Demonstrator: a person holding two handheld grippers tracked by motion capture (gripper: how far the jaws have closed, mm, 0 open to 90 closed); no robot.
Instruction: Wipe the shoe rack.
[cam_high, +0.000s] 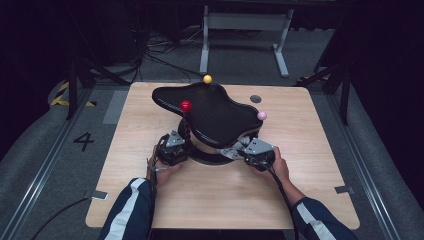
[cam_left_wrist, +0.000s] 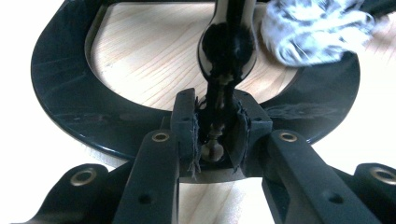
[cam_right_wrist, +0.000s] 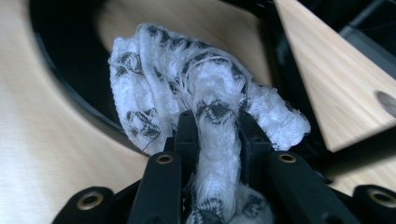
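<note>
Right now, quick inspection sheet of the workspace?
Surface: light wooden table, one round hole near the far right.
Job's things: black stand with a ring base and a wavy black top tipped with red, yellow and pink balls; white patterned cloth bunched against the ring base.
Clutter: nothing seen.
Grippers: left hand-held gripper shut on the stand's black post; right hand-held gripper shut on the cloth.
Cables: one trails from each gripper toward the person; a tangle lies on the floor beyond the table.
Surroundings: grey floor marked 4, white frame legs, dark backdrop.
</note>
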